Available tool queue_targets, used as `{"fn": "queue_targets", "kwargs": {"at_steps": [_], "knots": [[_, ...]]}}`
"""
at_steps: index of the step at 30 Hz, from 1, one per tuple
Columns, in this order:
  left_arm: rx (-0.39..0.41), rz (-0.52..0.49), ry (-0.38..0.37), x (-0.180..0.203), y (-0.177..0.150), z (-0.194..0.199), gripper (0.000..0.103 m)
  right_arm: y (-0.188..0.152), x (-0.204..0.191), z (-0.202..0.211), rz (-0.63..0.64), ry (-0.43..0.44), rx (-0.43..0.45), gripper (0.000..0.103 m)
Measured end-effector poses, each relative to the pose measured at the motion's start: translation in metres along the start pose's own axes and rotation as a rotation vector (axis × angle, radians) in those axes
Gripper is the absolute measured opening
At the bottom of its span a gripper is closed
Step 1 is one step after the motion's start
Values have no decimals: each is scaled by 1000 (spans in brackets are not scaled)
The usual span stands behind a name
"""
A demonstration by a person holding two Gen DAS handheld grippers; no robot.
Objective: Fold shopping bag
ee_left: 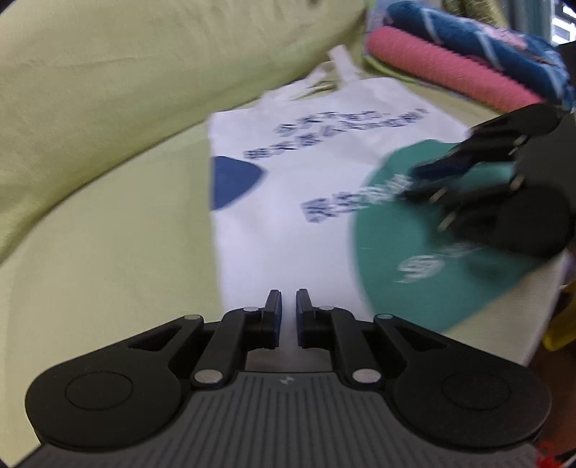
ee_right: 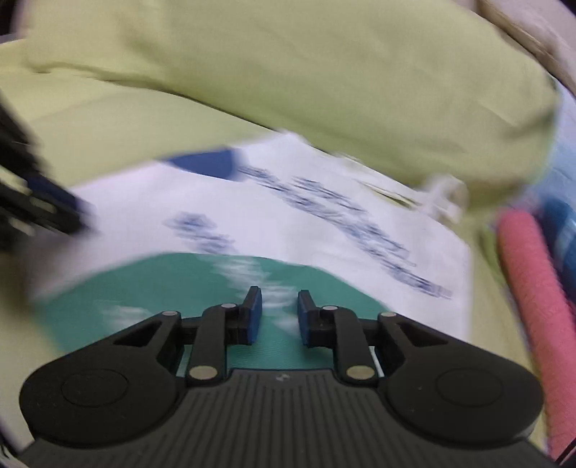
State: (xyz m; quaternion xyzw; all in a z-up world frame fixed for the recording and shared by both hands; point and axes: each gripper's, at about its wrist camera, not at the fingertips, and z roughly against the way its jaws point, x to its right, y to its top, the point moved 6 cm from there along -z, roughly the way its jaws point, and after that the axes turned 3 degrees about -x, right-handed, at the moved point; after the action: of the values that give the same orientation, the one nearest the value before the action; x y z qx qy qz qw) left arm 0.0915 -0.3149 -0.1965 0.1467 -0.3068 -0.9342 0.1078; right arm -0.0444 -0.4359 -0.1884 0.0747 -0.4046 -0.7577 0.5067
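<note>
Left hand-held gripper (ee_left: 288, 298) is seen nearest in its own view, jaws set narrow with a thin gap, nothing held; white fabric shows through the gap. It is poised over the near edge of the shopping bag (ee_left: 288, 201), whether touching cannot be told. Right hand-held gripper (ee_right: 276, 300) is kept slightly wider, also empty, low over the green print (ee_right: 201, 284) at the bag's near corner. In the left view it (ee_left: 408, 187) is seen coming in from the right over that same green patch.

The bag is laid flat and unfolded on a yellow-green sheet (ee_left: 108, 234), bottom edge toward the cameras, handles (ee_left: 342, 68) at the far end. Both views are motion-blurred, so fine contact is not readable.

Judged step: near edge to be grasped for the first fold. For a clean fold, both near corners should be pinched at matching spots, both fabric layers caught together, jaws opened a bit more before closing. The edge is best lifted low and carried evenly toward the handles so the crease stays square. The sheet underneath should not be pinched along with the bag.

Farther back, a raised fold of sheet (ee_left: 144, 72) sits just behind the handles. A pink towel roll (ee_left: 450, 72) and a blue patterned towel (ee_left: 468, 32) are stacked at far right, near the bag's far corner; these should be kept clear of.
</note>
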Motion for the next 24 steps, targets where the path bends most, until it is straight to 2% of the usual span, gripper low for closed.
{"fn": "queue_targets", "kwargs": {"at_steps": [2,5,6,8,10,13,15,16,19,20,22,23,24], "knots": [[-6,-8,21,-12,5,-6,10,-13,42,-9,-88,-92,-59,16],[-38,-54,55,-11,23,-15,10,-33,92,-5,-238,-124,-100,17],[-29,-60,34,-6,32,-15,10,-35,99,1,-270,-116,-102,20],[18,-55,-44,9,50,-14,12,-34,102,16,-347,-52,-62,20],[29,-44,-117,27,62,-22,14,-30,87,28,-380,75,1,19],[28,-50,-161,42,65,-38,14,-34,54,33,-320,206,-4,20],[42,-61,-160,44,65,-45,17,-42,51,22,-281,148,-31,22],[43,-54,-141,36,69,-51,26,-43,62,17,-308,101,-43,25],[16,16,-22,-8,89,-81,31,-37,104,-6,-388,3,-87,25],[-1,41,-9,-21,97,-89,30,-32,113,-14,-392,-4,-101,24],[-24,69,-44,-34,115,-99,21,-10,120,-25,-351,-16,-101,28],[-19,63,-79,-33,123,-100,21,2,118,-30,-330,2,-86,28],[-8,42,-131,-27,131,-100,21,13,111,-36,-319,62,-67,28]]}}
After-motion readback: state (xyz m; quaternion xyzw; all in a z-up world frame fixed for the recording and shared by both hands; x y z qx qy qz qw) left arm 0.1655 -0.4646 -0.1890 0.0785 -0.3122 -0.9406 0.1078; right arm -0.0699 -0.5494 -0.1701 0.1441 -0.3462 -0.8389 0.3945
